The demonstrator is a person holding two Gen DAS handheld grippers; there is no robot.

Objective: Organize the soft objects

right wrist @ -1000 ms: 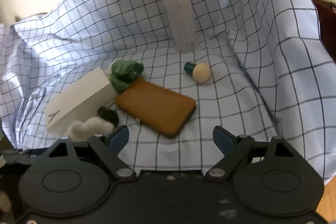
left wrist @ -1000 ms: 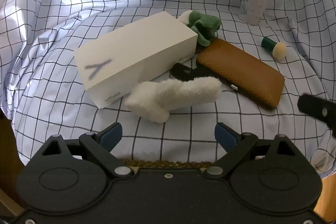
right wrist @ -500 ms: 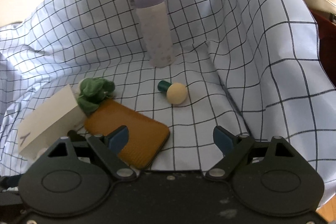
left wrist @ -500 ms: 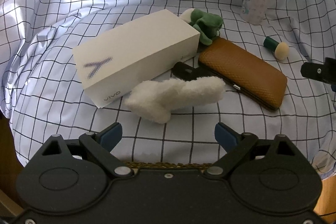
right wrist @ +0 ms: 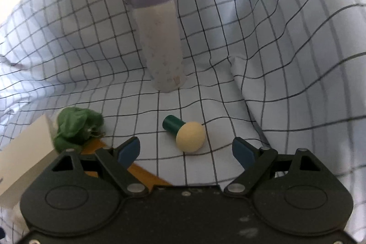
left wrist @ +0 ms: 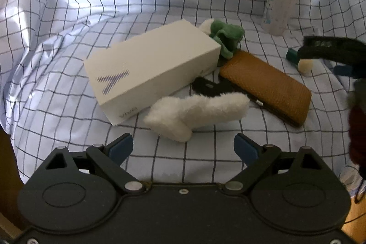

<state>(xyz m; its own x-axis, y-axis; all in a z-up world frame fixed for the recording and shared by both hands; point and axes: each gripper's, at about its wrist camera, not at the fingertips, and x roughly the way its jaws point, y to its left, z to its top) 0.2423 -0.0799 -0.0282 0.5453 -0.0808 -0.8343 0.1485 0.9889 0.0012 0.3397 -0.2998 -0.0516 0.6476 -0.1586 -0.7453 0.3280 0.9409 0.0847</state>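
Over the last moment the right gripper has swung forward and a little down across the checked cloth, so that the brown wallet, which filled the space ahead of it, now slips under its left finger, and the small sponge applicator with the green handle lies right in front of the gap between its fingers, slightly left of centre. From the other side its dark arm now crosses over that same applicator. Both jaws stand wide apart with nothing between the pads, so I judge this to be an approach to the sponge, the first soft thing it means to lift, with no grasp made yet. Beyond the applicator stands the tall lavender-capped bottle, upright and well clear; the green plush sits off to the left of the claw against the white box. Meanwhile the left gripper has scarcely stirred: it hangs wide open and empty, with the white fluffy toy just ahead of its fingertips and the white box behind it to the left.
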